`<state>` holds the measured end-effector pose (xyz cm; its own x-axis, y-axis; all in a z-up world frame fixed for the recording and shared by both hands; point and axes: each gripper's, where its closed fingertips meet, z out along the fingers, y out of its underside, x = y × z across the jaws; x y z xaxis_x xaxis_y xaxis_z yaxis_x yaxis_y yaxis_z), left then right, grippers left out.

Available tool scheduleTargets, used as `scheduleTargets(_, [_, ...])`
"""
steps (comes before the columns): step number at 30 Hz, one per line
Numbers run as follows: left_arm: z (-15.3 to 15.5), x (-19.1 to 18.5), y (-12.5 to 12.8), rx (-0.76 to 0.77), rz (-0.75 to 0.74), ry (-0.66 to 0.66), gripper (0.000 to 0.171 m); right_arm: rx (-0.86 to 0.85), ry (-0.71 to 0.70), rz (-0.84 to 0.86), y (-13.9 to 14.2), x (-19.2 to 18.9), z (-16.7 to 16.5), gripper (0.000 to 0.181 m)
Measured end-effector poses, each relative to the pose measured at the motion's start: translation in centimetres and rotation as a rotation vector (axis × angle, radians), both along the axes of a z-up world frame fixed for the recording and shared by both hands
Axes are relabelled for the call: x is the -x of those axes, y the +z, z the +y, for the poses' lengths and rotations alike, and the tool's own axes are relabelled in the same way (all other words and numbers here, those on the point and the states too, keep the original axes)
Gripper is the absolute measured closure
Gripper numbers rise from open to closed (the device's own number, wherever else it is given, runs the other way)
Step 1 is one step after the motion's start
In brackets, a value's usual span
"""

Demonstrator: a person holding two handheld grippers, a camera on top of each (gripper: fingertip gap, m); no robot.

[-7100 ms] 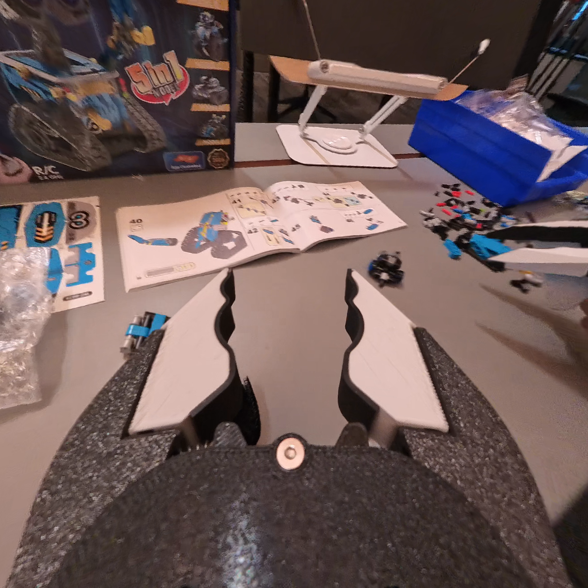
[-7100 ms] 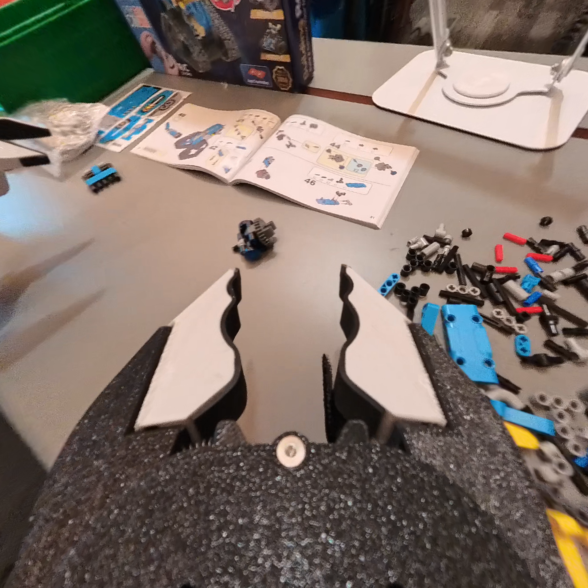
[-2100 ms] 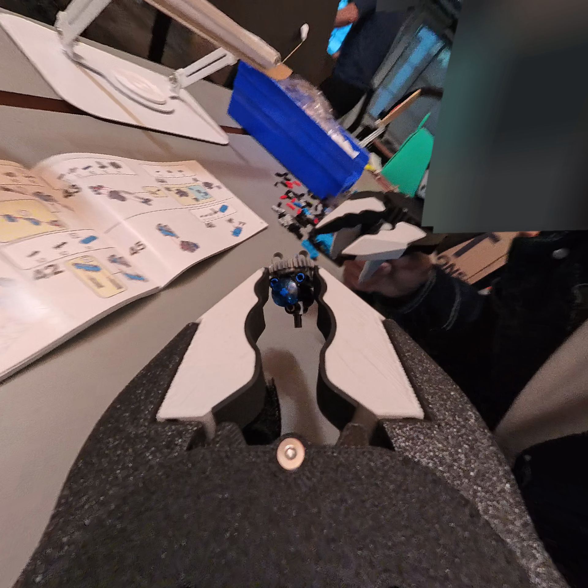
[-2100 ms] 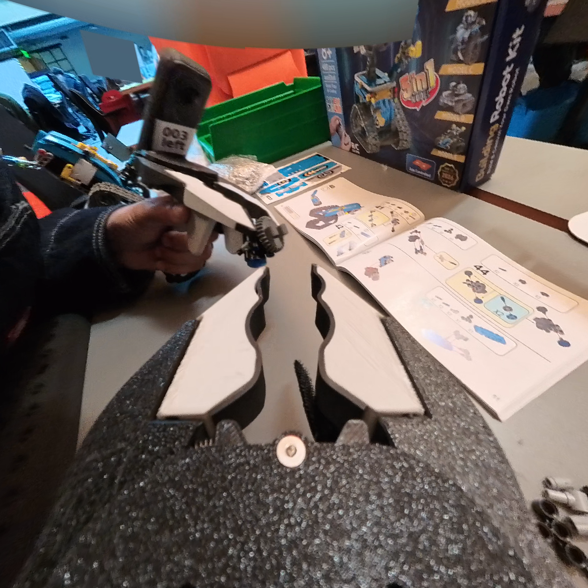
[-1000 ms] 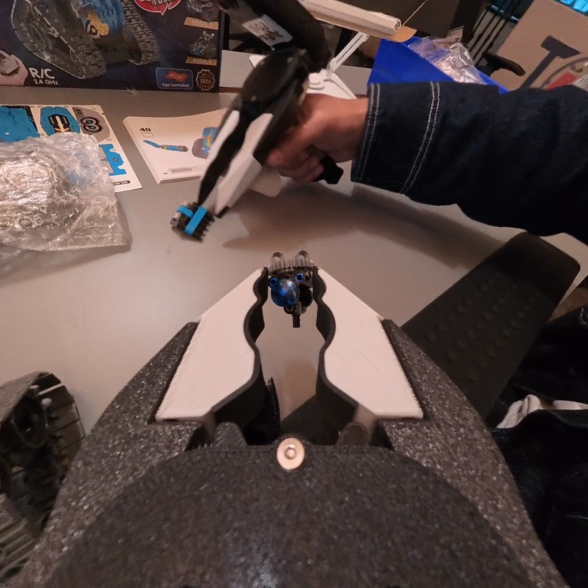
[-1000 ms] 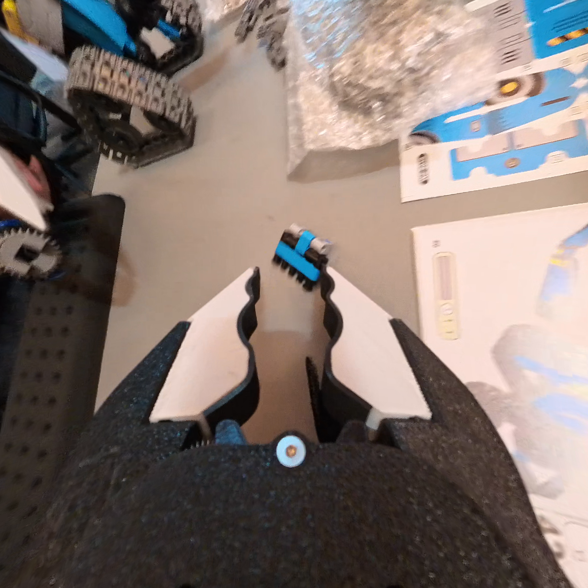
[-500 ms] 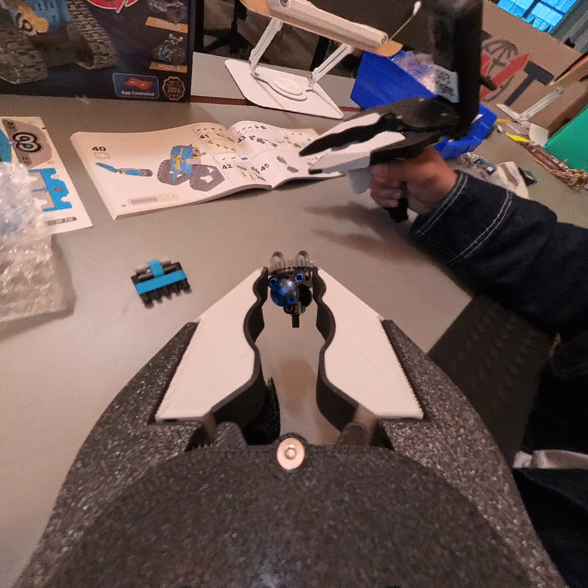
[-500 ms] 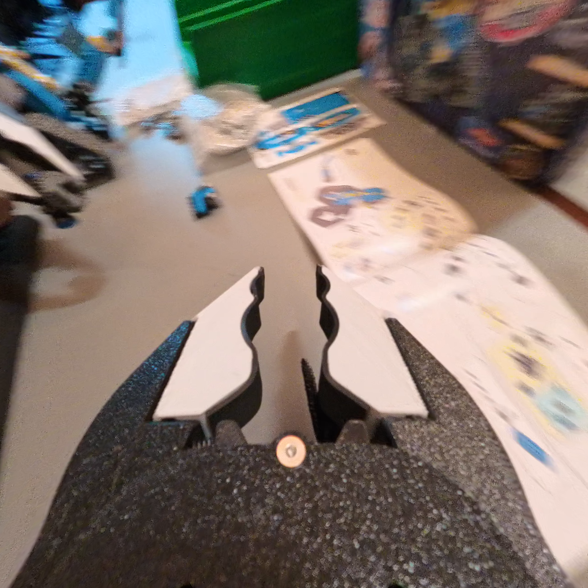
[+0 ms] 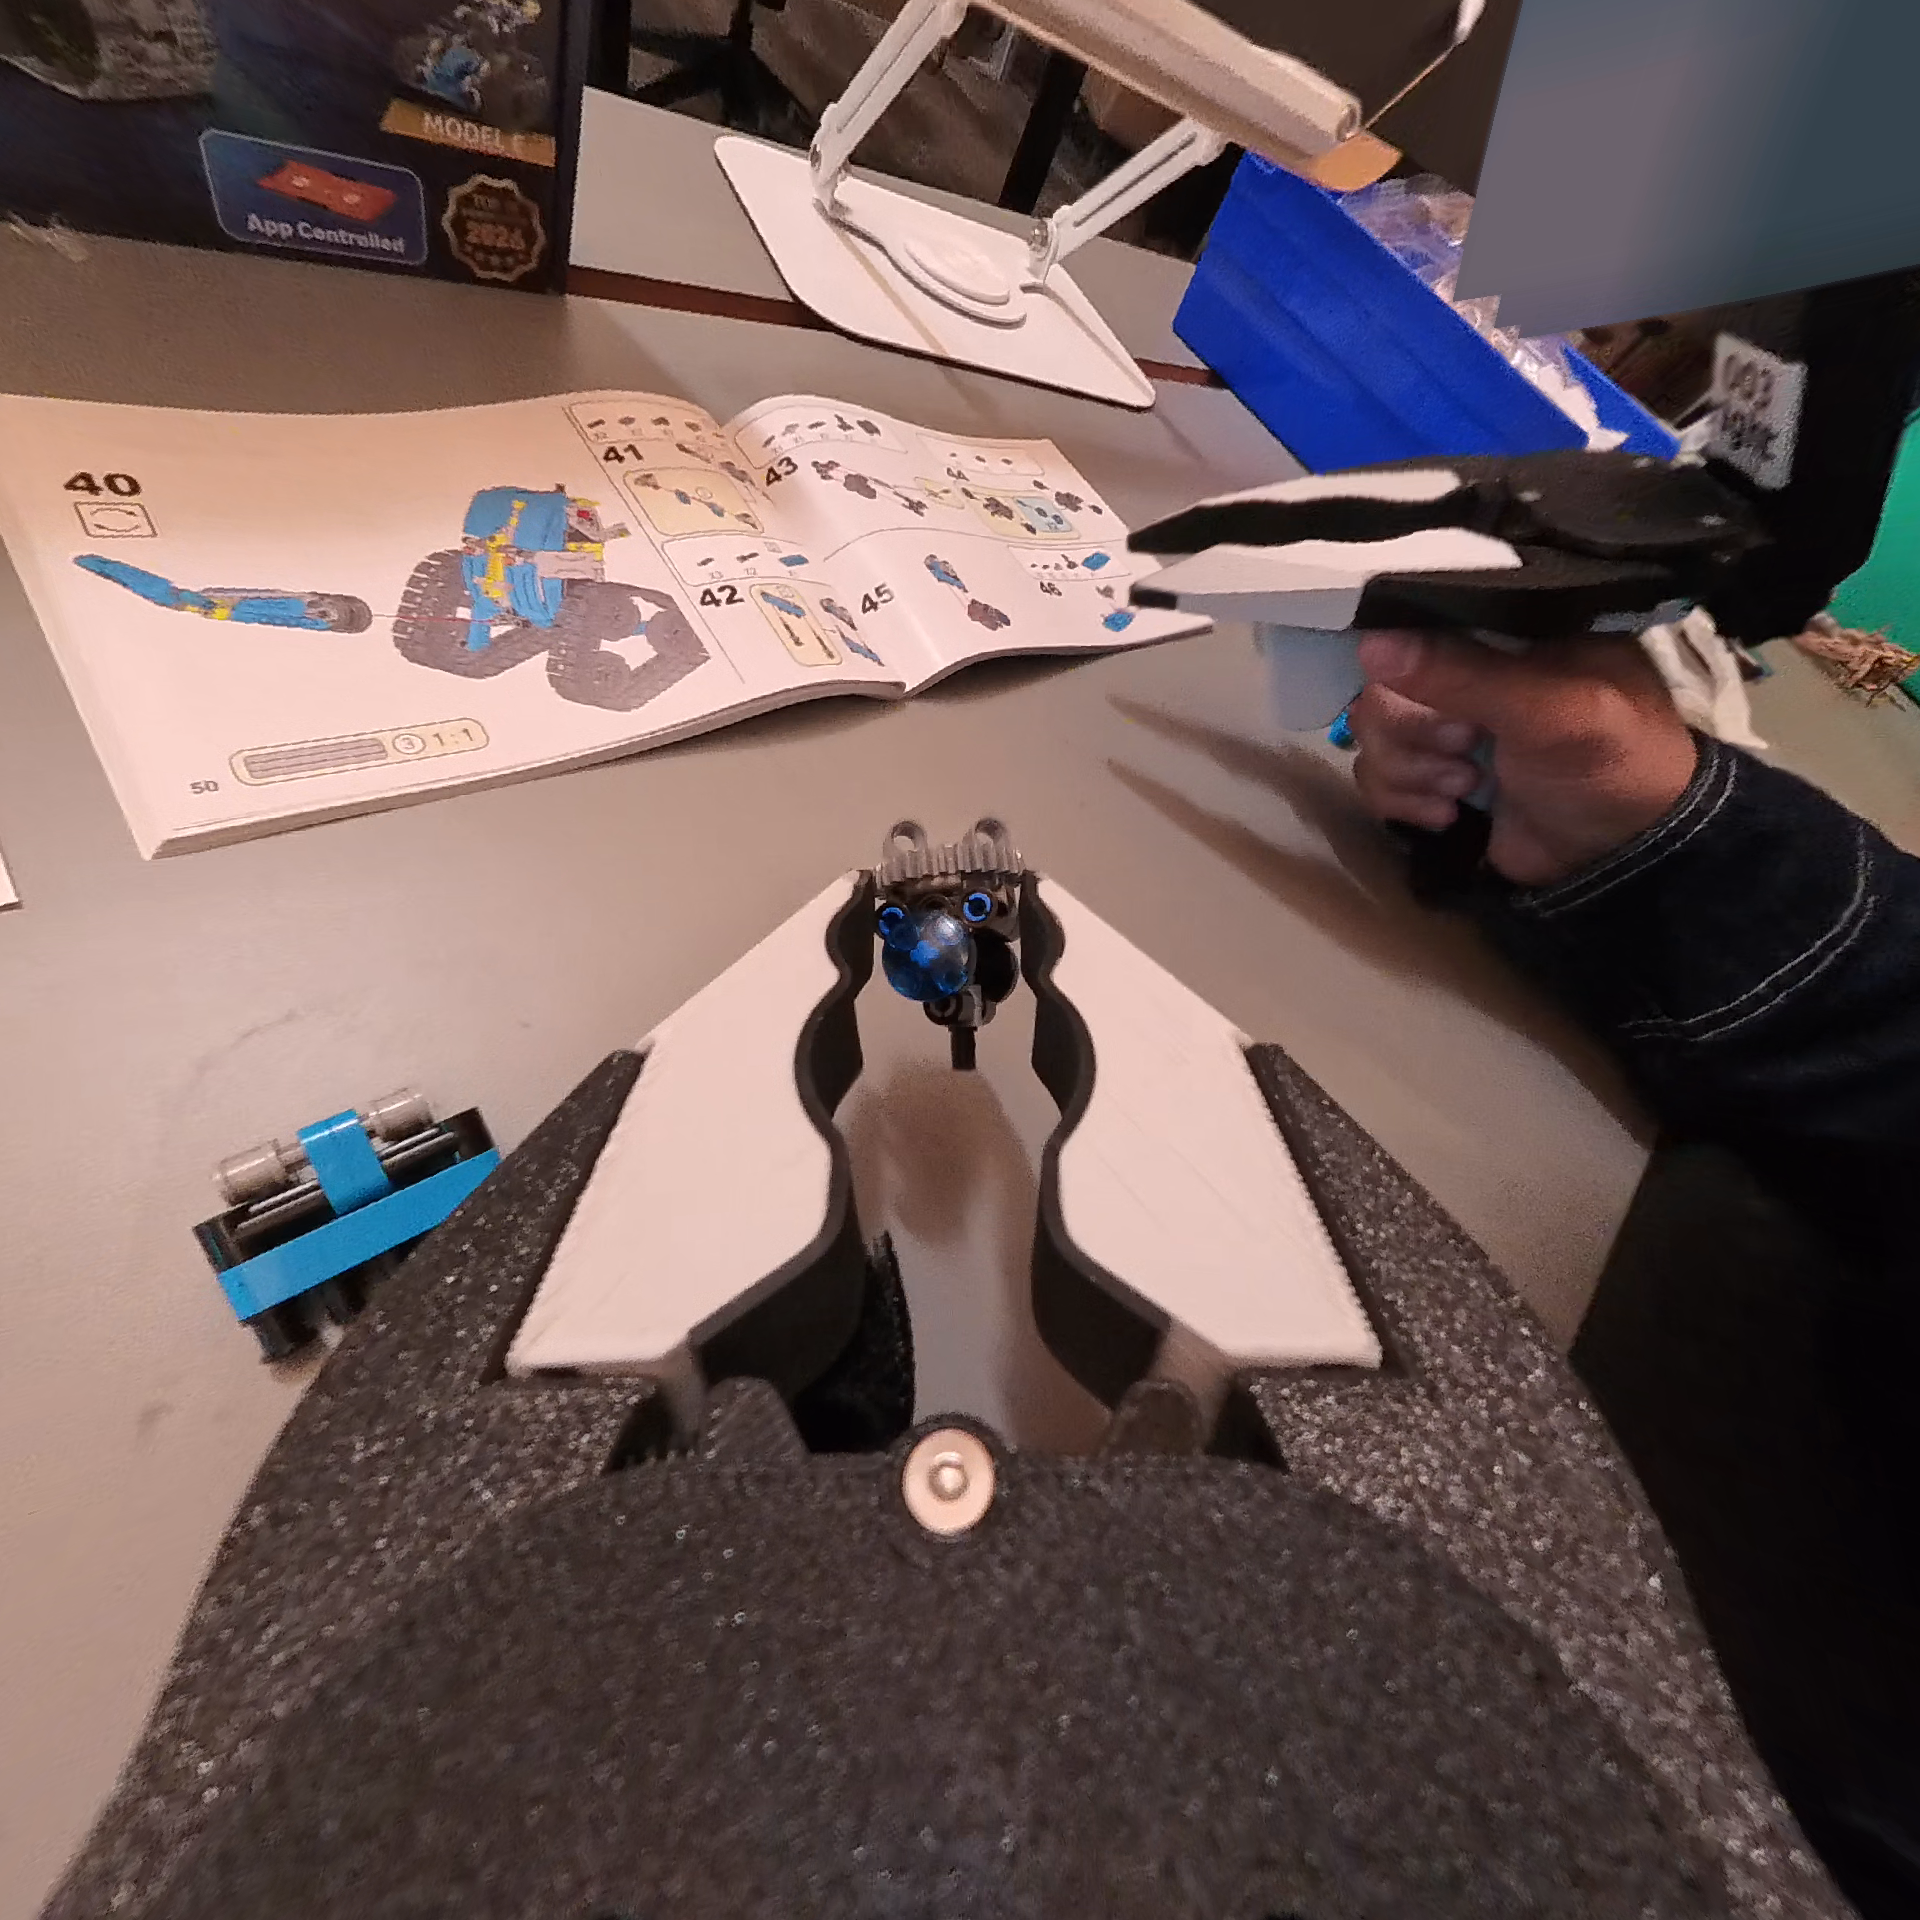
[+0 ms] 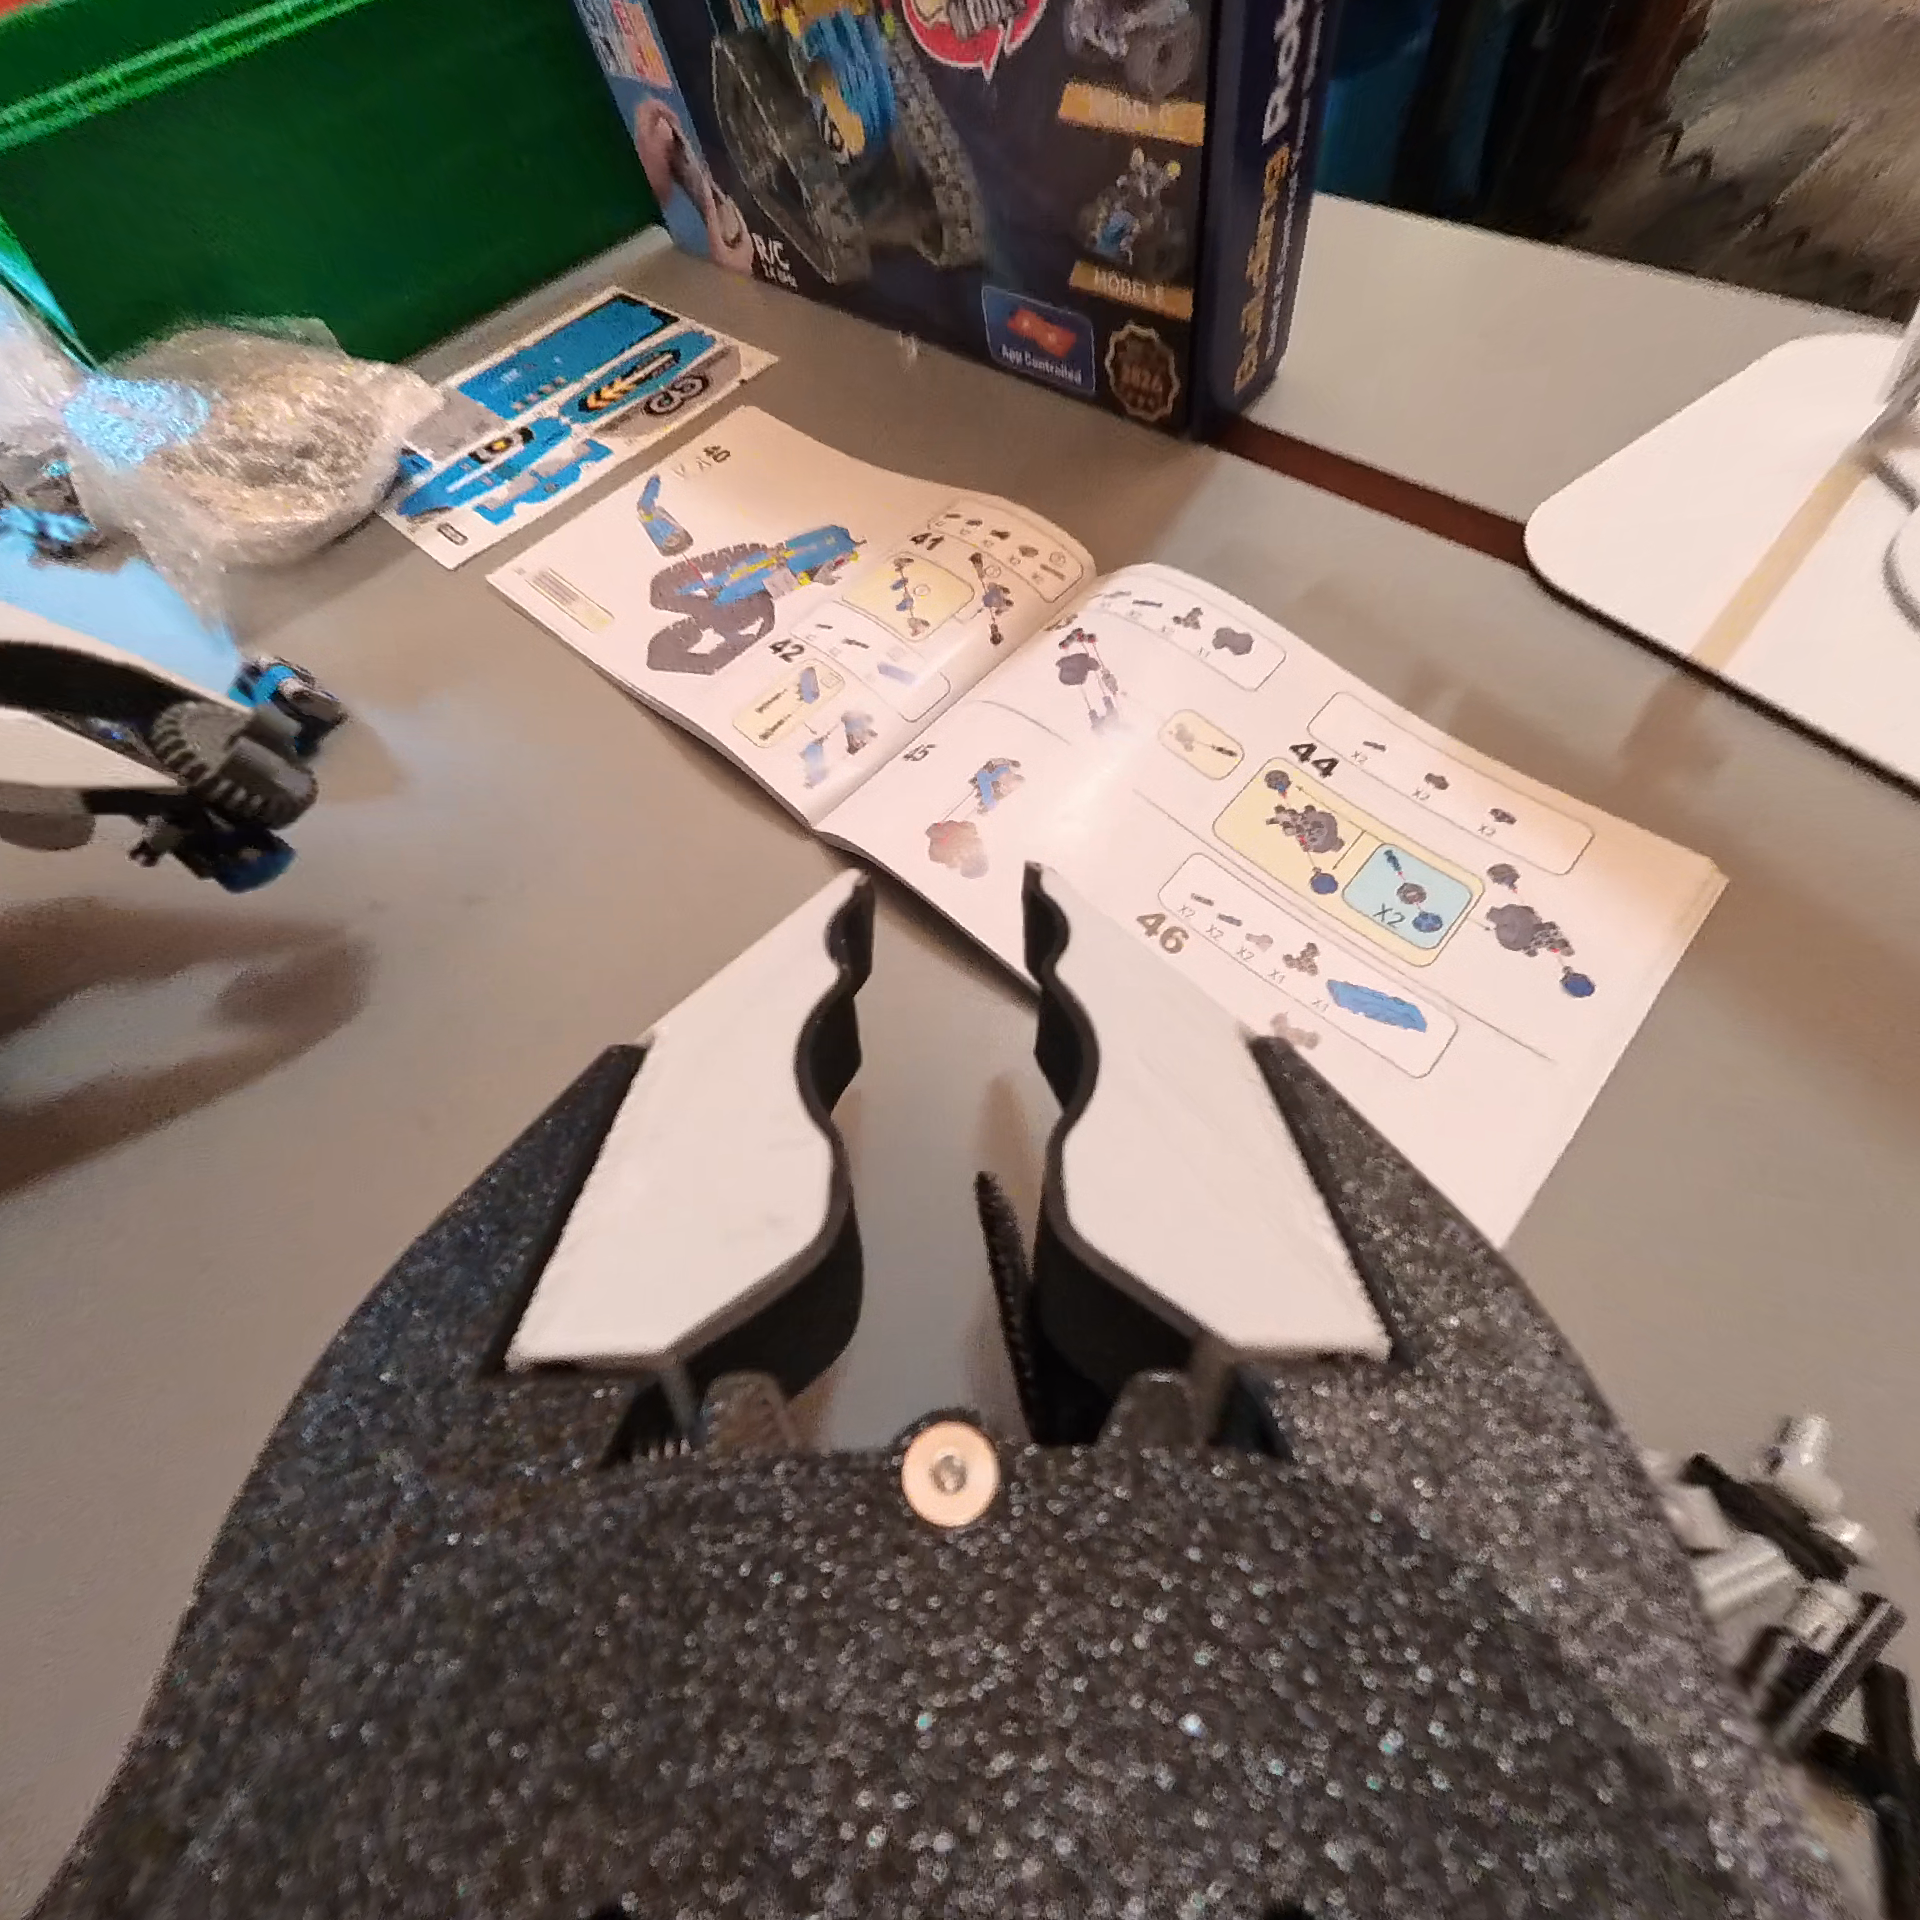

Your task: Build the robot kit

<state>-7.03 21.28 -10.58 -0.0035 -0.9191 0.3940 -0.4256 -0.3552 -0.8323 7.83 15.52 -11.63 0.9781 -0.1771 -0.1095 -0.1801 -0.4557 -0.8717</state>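
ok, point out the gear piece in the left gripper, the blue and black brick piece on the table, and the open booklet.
gear assembly [image 9: 943, 920], left wrist view: on its translucent blue round stud.
blue and black brick assembly [image 9: 343, 1236], left wrist view: on its blue top beam.
instruction booklet [image 10: 1039, 748], right wrist view: on the right-hand page near the fold.

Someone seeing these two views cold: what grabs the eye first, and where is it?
First, the left gripper shut on a small gear assembly with a blue dome, held above the grey table. Behind it lies the open instruction booklet, with the empty right gripper hovering over its right edge, jaws slightly apart. A blue and black block piece sits on the table beside the left gripper.
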Motion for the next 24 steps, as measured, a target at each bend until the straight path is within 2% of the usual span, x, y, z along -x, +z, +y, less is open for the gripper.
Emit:
scheduleTargets(3, [0.0,0.1,-0.3,-0.014,-0.004,-0.013,0.143,0.011,0.046,-0.046,-0.3,0.2,0.2,0.153])
scheduleTargets(6, [-0.4,0.0,0.2,-0.003,-0.029,-0.033,0.144,0.017,0.124,-0.005,-1.0,1.4,0.4,0.153])
scheduleTargets(10, [-0.2,0.2,1.1,-0.032,-0.064,-0.027,0.143,-0.051,0.159,-0.074,0.1,1.4,0.4,0.153])
scheduleTargets(14, [0.2,0.4,1.2,-0.052,-0.063,-0.015,0.143,-0.055,0.196,-0.06,0.2,1.8,0.4,0.153])
scheduleTargets(16, [0.2,0.6,1.3,-0.046,-0.059,-0.014,0.144,-0.062,0.259,-0.043,0.2,2.9,0.6,0.153])
scheduleTargets(18, [0.4,1.0,1.4,-0.067,-0.055,-0.011,0.144,-0.075,0.378,-0.042,0.3,4.7,0.7,0.153])
scheduleTargets(20, [1.0,1.7,1.7,-0.11,-0.057,0.007,0.144,-0.095,0.554,-0.038,0.6,7.1,1.1,0.153])
scheduleTargets(24, [1.3,4.5,3.5,-0.123,-0.092,0.02,0.144,-0.167,0.935,-0.071,3.6,13.2,2.8,0.147])
